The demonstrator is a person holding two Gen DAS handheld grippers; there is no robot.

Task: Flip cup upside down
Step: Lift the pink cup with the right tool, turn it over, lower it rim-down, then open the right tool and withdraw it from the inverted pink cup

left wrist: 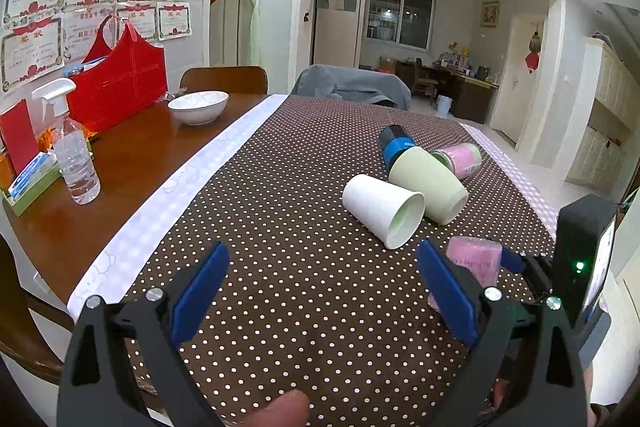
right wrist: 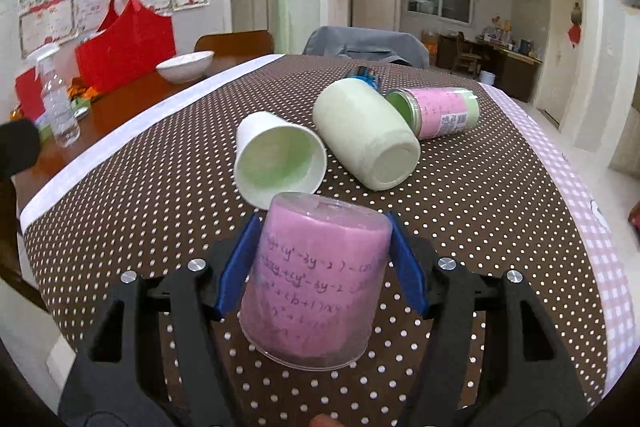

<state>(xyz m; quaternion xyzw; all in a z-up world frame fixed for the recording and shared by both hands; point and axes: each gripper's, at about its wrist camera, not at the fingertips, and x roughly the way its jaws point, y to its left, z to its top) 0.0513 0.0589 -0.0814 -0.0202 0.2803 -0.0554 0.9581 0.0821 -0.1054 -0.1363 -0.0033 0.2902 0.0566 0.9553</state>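
A clear plastic cup with a pink printed lining (right wrist: pixel 316 283) is shown mouth down and base up, clamped on either side by the blue pads (right wrist: pixel 240 267) of the right gripper (right wrist: pixel 320 267), near the front edge of the tabletop; whether its rim touches the polka-dot tablecloth (right wrist: pixel 160 195) or is held just above it cannot be told from this view. The same cup (left wrist: pixel 474 261) is seen from the left wrist camera beyond the right-hand finger of the left gripper (left wrist: pixel 320 295), whose jaws are spread wide with nothing between them. Just behind the held cup a white paper cup (right wrist: pixel 276 163) is laid on its side, mouth toward the front edge, and beside it, touching or nearly so, a pale green cup (right wrist: pixel 364 135) is laid with its base toward the camera. A pink and green jar (right wrist: pixel 440 111) is laid on its side beyond the green cup, toward the right edge, and a dark blue bottle (left wrist: pixel 396 145) is partly hidden behind the green cup. On the bare wooden part of the tabletop (left wrist: pixel 132 163), toward the left edge, a white bowl (left wrist: pixel 198 105), a red bag (left wrist: pixel 120 83) and a clear spray bottle (left wrist: pixel 72 151) are placed, well apart from the cups.
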